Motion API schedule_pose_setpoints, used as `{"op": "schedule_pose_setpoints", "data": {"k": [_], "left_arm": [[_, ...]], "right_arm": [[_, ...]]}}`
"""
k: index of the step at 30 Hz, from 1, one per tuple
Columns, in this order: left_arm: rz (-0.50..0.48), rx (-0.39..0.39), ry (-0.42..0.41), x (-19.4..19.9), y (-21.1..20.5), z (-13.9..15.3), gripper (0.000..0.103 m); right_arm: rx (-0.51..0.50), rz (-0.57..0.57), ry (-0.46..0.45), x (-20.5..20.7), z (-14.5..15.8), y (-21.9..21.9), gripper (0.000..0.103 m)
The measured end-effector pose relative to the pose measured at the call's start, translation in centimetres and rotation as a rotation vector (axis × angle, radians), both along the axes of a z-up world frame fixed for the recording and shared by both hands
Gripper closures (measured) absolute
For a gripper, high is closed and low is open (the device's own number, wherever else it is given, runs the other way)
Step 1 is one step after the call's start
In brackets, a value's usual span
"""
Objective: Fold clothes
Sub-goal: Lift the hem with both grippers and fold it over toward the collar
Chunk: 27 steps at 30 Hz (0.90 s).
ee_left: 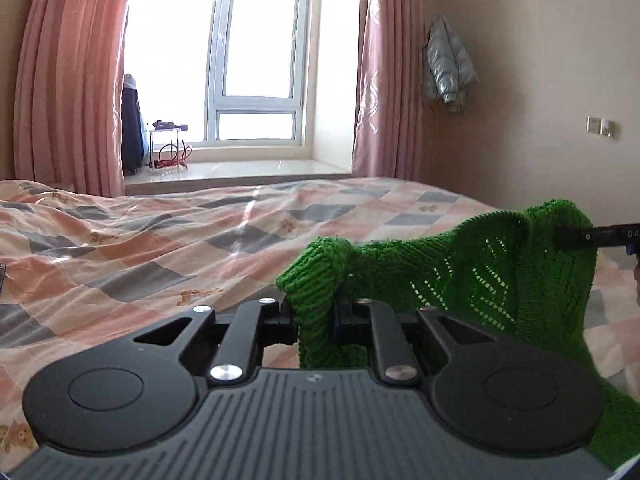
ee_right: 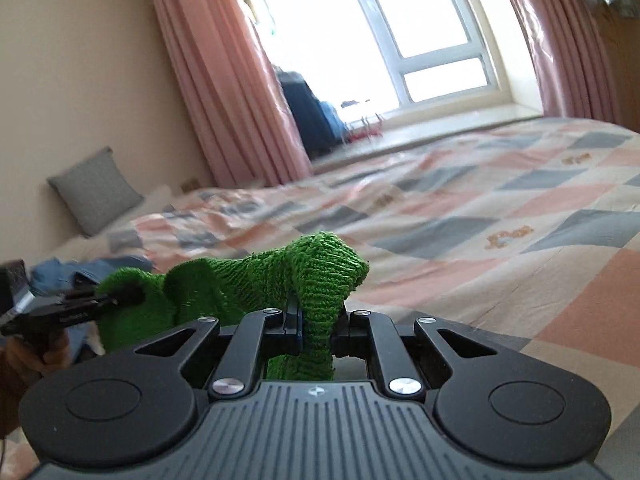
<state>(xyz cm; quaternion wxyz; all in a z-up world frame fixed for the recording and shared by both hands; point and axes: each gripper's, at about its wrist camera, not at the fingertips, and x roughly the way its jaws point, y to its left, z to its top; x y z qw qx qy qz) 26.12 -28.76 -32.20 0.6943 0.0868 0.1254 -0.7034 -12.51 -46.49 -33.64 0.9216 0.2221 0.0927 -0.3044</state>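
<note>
While I hold it raised above the bed's pink-and-grey checked quilt (ee_left: 168,240), the green open-knit sweater (ee_left: 472,272) stretches between both tools. My left gripper (ee_left: 316,316) is clamped on one bunched edge; my right gripper (ee_right: 318,326) pinches another (jaws nearly closed on the knit). Blue clothes (ee_right: 80,272) lie near the quilt's left edge.

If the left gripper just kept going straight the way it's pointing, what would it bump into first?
Probably the checked quilt. The left gripper, shut on the green sweater, points low across the bed toward the window; nothing else shows in that line, though depth is unclear.
</note>
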Motion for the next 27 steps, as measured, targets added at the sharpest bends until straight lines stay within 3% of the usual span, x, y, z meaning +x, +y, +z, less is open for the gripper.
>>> {"op": "schedule_pose_setpoints", "data": {"k": [2, 4, 7, 9, 10, 13, 14, 17, 19, 21, 24, 25, 27], "left_arm": [[-0.027, -0.054, 0.025, -1.0, 4.8, 1.2, 0.089], [-0.040, -0.084, -0.012, -2.8, 9.9, 2.0, 0.089], [-0.089, -0.072, -0.009, -5.4, 17.6, 0.9, 0.086], [-0.110, -0.018, -0.027, -7.5, 22.4, -1.1, 0.082], [-0.096, 0.034, -0.031, -8.4, 24.0, -2.4, 0.079], [-0.055, 0.189, -0.044, -10.9, 29.0, -6.4, 0.077], [-0.035, 0.214, -0.050, -11.6, 29.9, -7.1, 0.077], [0.021, 0.287, -0.068, -13.4, 32.7, -9.0, 0.077], [0.017, 0.288, -0.190, -15.4, 33.0, -9.0, 0.077], [-0.019, 0.259, -0.445, -18.1, 33.1, -9.2, 0.076], [-0.113, 0.202, -0.835, -21.5, 32.4, -10.9, 0.068], [-0.149, 0.197, -0.918, -21.9, 32.2, -11.8, 0.068], [-0.207, 0.190, -1.055, -22.4, 31.6, -13.3, 0.068]], "right_arm": [[-0.066, 0.027, -0.044, -1.5, 1.2, 3.6, 0.092], [-0.109, 0.046, -0.072, -3.5, 2.0, 7.9, 0.091], [-0.123, 0.054, -0.081, -6.8, 1.5, 15.0, 0.090], [-0.084, 0.047, -0.071, -9.1, 0.4, 19.7, 0.087], [-0.049, 0.031, -0.046, -10.0, -0.5, 21.9, 0.080], [0.076, -0.044, 0.124, -11.8, -3.8, 28.3, 0.064], [0.120, -0.082, 0.193, -12.0, -4.9, 30.1, 0.064], [0.213, -0.166, 0.201, -13.8, -7.1, 34.3, 0.064], [0.224, -0.203, 0.199, -14.1, -7.1, 35.8, 0.064], [0.157, -0.196, 0.259, -13.2, -6.4, 36.9, 0.064], [-0.032, -0.127, 0.421, -10.6, -5.4, 38.5, 0.058], [-0.109, -0.100, 0.495, -9.5, -5.6, 39.0, 0.052], [-0.266, -0.042, 0.661, -7.2, -6.8, 39.6, 0.049]]}}
